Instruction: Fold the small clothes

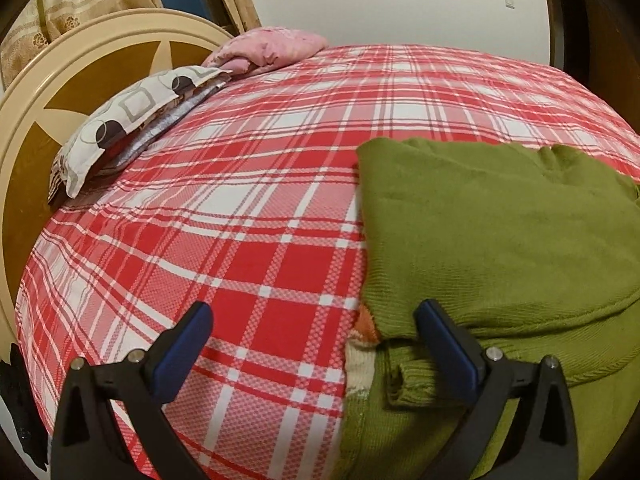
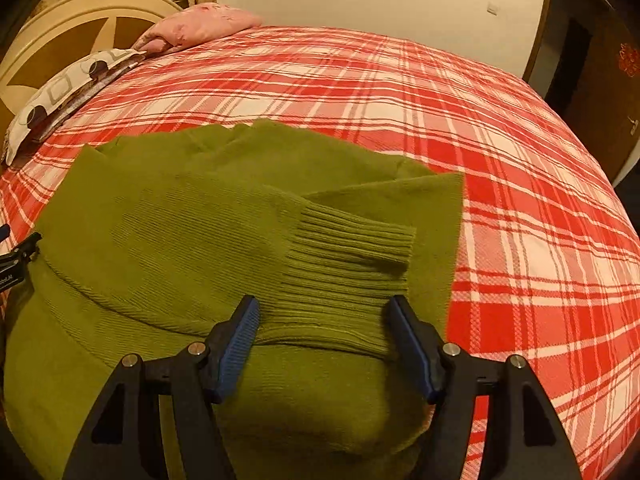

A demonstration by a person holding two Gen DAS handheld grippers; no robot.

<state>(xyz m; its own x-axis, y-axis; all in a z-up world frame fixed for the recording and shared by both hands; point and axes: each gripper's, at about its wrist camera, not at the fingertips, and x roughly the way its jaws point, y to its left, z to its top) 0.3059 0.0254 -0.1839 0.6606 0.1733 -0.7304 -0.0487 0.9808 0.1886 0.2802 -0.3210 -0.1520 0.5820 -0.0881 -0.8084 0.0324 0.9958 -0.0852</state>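
Observation:
A green knitted sweater point(image 2: 192, 216) lies spread on the red and white plaid bedspread point(image 2: 500, 168), one sleeve folded across its body. The sleeve's ribbed cuff point(image 2: 348, 256) lies just ahead of and between the fingers of my right gripper point(image 2: 323, 305), which stands open low over the sweater; its pads do not press on the cloth. My left gripper point(image 1: 314, 312) is open wide at the sweater's point(image 1: 500, 224) left edge. Its right finger point(image 1: 440, 332) is over the ribbed hem and its left finger over bare bedspread. A small orange and cream patch point(image 1: 364, 344) shows at that edge.
A patterned pillow point(image 1: 132, 120) and a pink pillow point(image 1: 272, 50) lie against the round cream and brown headboard point(image 1: 52, 92) at the far left. Curtains hang behind it. A white wall and a dark wooden door point(image 2: 592, 60) bound the bed's far and right sides.

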